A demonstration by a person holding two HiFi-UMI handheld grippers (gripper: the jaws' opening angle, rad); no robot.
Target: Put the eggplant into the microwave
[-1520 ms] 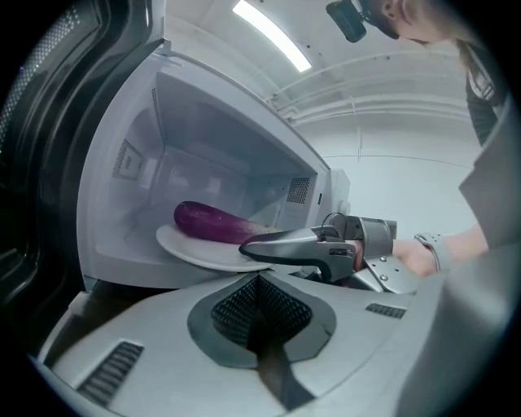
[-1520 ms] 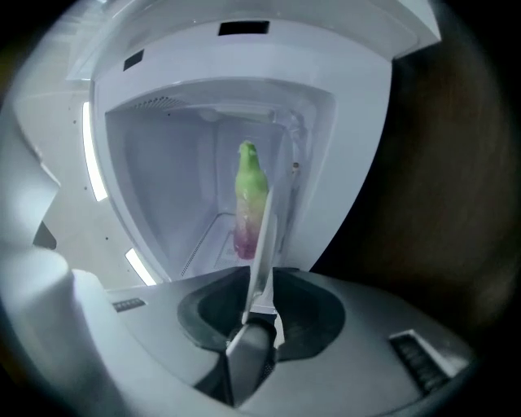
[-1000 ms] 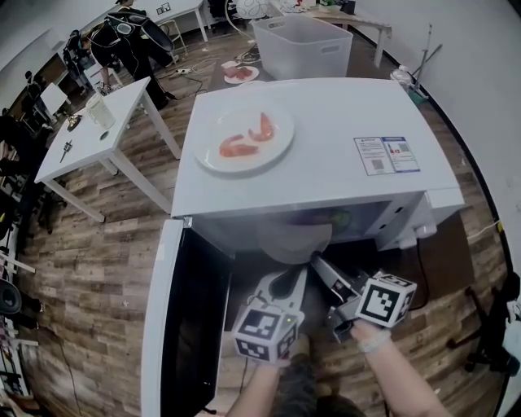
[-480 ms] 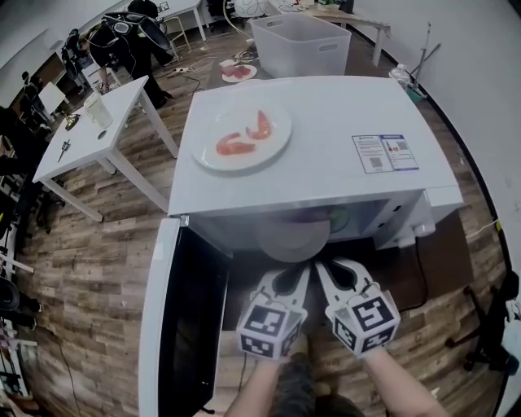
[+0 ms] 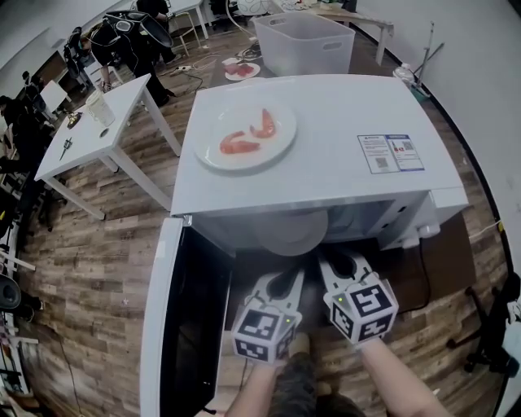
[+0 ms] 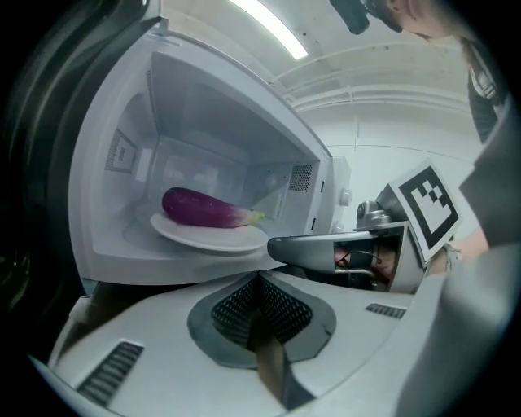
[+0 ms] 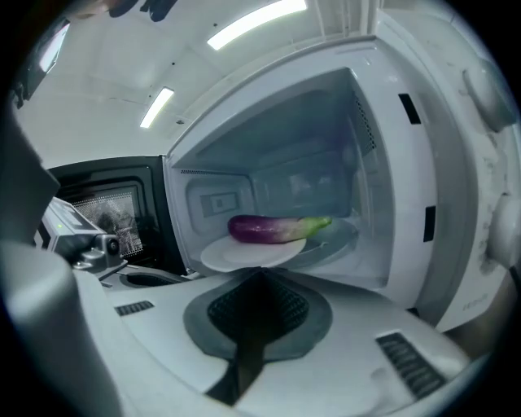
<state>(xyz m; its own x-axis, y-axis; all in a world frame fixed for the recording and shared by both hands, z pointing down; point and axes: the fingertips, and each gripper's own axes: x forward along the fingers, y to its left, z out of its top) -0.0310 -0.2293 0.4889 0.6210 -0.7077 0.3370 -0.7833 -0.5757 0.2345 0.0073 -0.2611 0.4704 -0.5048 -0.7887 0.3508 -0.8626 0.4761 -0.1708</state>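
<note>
**Sam:** Head view?
**Bo:** The left gripper [image 5: 279, 285] and right gripper [image 5: 343, 265] sit before the open microwave [image 5: 326, 155].
**Sam:** Left gripper view?
**Bo:** Its fingers [image 6: 146, 334] are pressed together, empty. The eggplant [image 6: 205, 208] lies on a plate [image 6: 213, 238] inside, beyond them.
**Sam:** Right gripper view?
**Bo:** Its fingers are squeezed together too, holding nothing. I think the door [image 5: 159, 309] needs closing next.

**An open-plan lab or workroom**

A wood-plank floor [image 5: 89, 269] carries plain white tables [image 5: 89, 138] set well apart. Loose cables [image 5: 187, 72] trail across the boards, and the wheeled foot of an office chair [image 5: 488, 346] shows at the right edge. A large translucent plastic bin [image 5: 303, 45] stands beyond the white microwave [image 5: 342, 155], which sits on a dark desk [image 5: 444, 261] out in the room. A person in dark clothes [image 5: 134, 37] stands among dark equipment in the far corner. Overhead, long strip lights [image 7: 252, 23] run across a plain white ceiling.
</note>
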